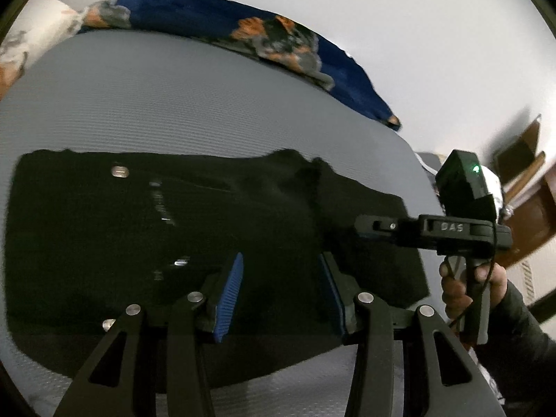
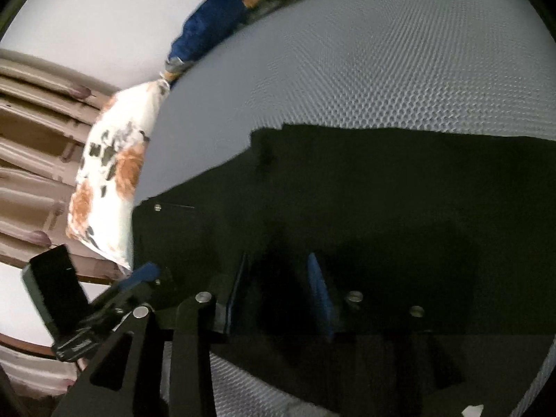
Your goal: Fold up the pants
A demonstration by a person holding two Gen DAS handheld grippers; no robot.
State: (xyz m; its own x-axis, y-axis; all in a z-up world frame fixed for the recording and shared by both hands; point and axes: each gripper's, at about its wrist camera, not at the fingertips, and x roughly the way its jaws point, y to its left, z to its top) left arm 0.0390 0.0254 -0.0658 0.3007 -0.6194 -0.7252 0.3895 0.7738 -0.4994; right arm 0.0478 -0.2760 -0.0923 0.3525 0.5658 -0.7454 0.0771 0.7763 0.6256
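Two tongs gaping, one black pants

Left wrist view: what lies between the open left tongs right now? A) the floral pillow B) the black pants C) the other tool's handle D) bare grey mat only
B: the left tongs stand open with their blue pads apart, over the black pants spread on the grey mat; the floral pillow lies far behind.

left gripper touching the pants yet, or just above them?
Cannot tell. In the left wrist view the open left gripper overlaps the black pants, but black fingers against black cloth show neither contact nor gap.
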